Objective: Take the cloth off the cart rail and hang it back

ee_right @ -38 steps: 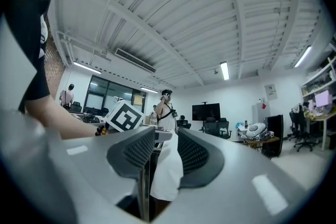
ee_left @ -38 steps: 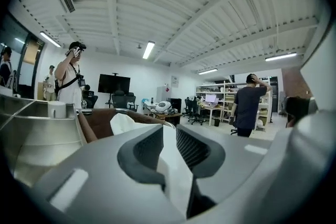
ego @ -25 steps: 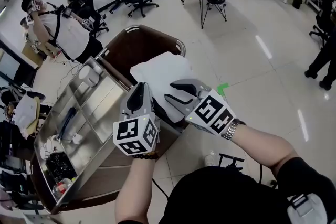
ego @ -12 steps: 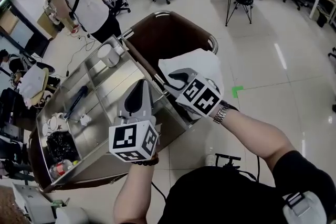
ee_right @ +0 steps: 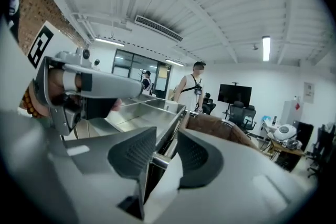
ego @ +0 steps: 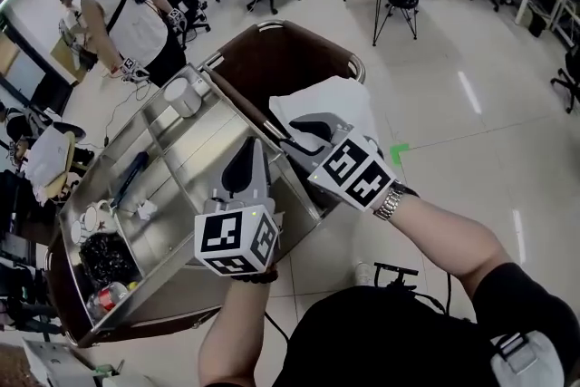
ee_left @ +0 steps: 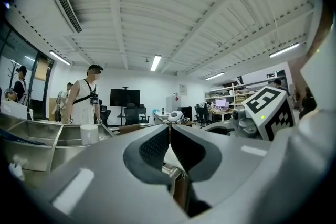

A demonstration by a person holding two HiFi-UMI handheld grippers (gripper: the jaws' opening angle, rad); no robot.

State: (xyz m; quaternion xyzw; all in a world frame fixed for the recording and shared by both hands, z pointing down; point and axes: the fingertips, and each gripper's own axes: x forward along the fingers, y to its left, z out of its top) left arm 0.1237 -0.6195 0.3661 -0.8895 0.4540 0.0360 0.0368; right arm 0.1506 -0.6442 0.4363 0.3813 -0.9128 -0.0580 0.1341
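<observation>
Cloth (ego: 331, 104) lay draped over the cart (ego: 195, 160) edge rail (ee_right: 159, 161); right gripper (ego: 297, 139) gaped astride both, left gripper (ego: 248, 149) was closed, apparently empty; closing might clamp rail with cloth, jamming the lift.

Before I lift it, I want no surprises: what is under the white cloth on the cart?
The cart rail runs out from under the white cloth. Anything else beneath its draped folds is covered.
</observation>
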